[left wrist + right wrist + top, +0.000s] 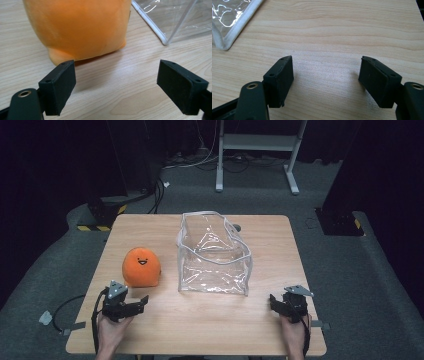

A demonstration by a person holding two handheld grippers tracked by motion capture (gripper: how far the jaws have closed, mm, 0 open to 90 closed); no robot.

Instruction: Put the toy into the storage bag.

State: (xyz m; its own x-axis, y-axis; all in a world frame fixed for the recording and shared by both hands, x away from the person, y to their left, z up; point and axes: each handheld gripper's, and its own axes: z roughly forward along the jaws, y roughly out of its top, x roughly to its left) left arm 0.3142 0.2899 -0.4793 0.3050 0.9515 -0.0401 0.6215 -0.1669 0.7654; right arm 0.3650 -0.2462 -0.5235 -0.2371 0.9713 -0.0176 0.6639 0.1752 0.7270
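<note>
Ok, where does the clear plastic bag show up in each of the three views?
High view: the clear bag stands at table centre, right of the orange plush toy.
Left gripper view: its white-edged corner sits top right, beside the toy.
Right gripper view: a white-trimmed corner sits top left.
Shared landmark: the bag's white edging on the wooden table.

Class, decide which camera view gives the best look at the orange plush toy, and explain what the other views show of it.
The high view: the whole orange plush toy shows there, smiling face included, standing left of the clear bag. The left gripper view gives a close look at its lower body, top cropped. The right gripper view looks at tabletop and a bag corner.
</note>
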